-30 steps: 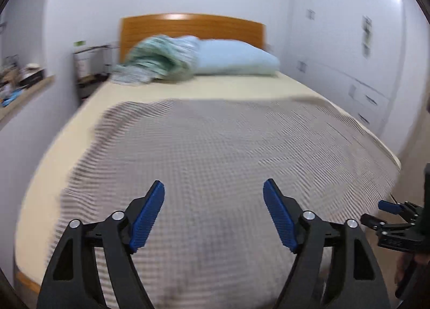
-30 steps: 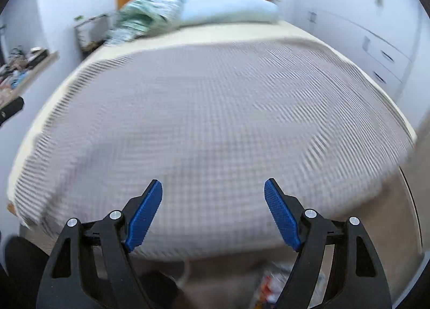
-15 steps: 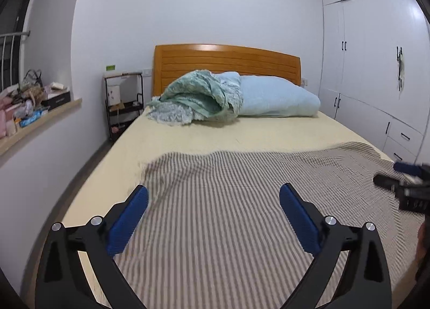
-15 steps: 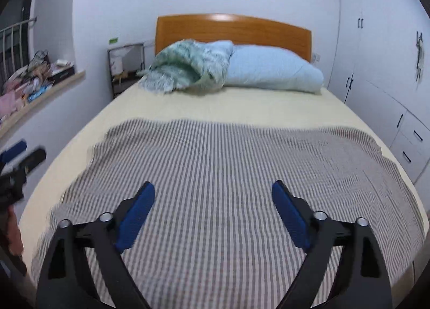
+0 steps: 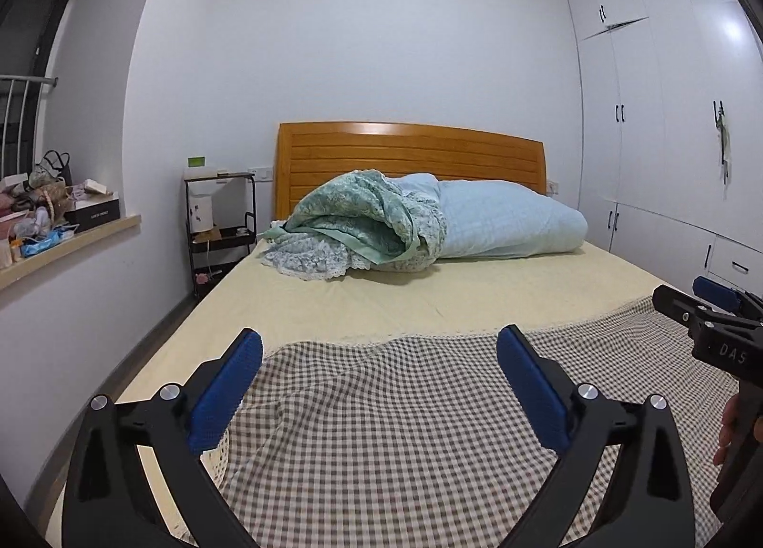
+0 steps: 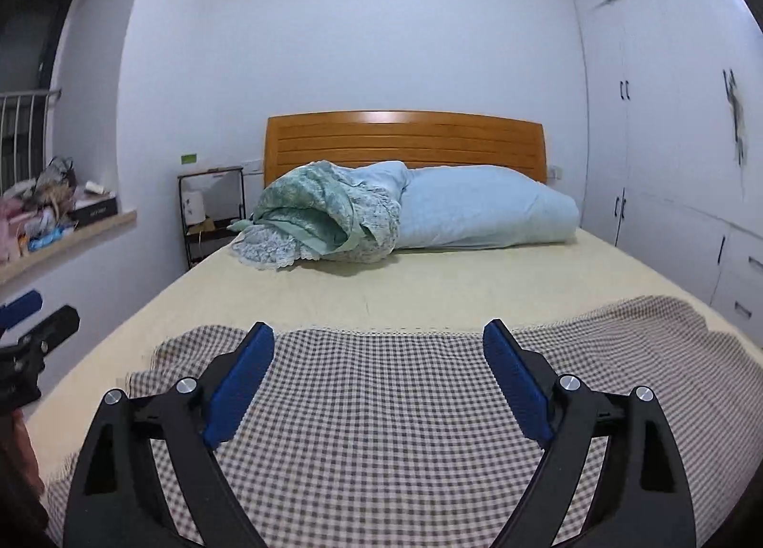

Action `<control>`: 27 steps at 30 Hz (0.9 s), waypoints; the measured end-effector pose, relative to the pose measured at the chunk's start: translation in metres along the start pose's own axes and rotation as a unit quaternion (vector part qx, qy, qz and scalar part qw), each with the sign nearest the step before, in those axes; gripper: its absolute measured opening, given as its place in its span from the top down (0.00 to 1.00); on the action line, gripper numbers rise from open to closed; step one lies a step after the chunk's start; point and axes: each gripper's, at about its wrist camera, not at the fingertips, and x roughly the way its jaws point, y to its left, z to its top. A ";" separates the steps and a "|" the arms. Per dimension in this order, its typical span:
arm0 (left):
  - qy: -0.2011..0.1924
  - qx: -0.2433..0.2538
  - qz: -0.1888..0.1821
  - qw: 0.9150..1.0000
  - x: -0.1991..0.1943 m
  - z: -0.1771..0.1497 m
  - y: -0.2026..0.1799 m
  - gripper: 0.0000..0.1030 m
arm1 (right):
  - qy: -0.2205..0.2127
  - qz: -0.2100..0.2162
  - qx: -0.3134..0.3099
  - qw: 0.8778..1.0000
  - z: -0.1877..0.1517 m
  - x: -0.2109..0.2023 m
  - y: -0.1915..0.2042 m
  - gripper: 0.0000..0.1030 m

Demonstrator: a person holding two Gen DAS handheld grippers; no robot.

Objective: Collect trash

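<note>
Ahead, checked blanket (image 5: pixel 405 429) on bed (image 5: pixel 381 300).

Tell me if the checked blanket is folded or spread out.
Spread out: the checked blanket lies flat over the foot half of the bed, one corner slightly rumpled.

Dim, even light; headboard (image 5: pixel 410 152) glare; fisheye-bent edges.

Both grippers (image 5: pixel 379 386) (image 6: pixel 378 378) rose from the blanket (image 5: pixel 429 429), jaws wider.
</note>
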 end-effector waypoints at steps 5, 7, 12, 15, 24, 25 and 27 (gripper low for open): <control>-0.014 -0.001 -0.009 1.000 -0.005 0.006 0.000 0.07 | -0.004 -0.001 -0.009 1.000 0.009 -0.005 0.004 0.17; -0.016 -0.001 -0.011 1.000 -0.012 0.011 -0.001 0.07 | -0.003 -0.002 -0.013 1.000 0.011 -0.012 0.004 0.17; -0.022 -0.029 -0.022 0.999 -0.043 0.016 0.004 0.07 | 0.003 -0.006 -0.019 1.000 0.009 -0.028 0.006 0.17; -0.030 -0.025 -0.024 0.999 -0.069 0.019 0.004 0.07 | 0.006 -0.009 -0.025 1.000 0.008 -0.046 0.005 0.17; -0.043 -0.013 -0.039 0.998 -0.178 0.015 -0.005 0.07 | 0.006 -0.026 -0.005 1.000 -0.003 -0.133 -0.006 0.17; -0.044 -0.013 -0.038 0.998 -0.190 0.014 -0.007 0.07 | 0.013 -0.028 -0.005 1.000 -0.006 -0.145 -0.007 0.17; -0.049 -0.013 -0.032 0.998 -0.225 0.010 -0.011 0.07 | 0.023 -0.032 0.003 0.999 -0.013 -0.169 -0.009 0.17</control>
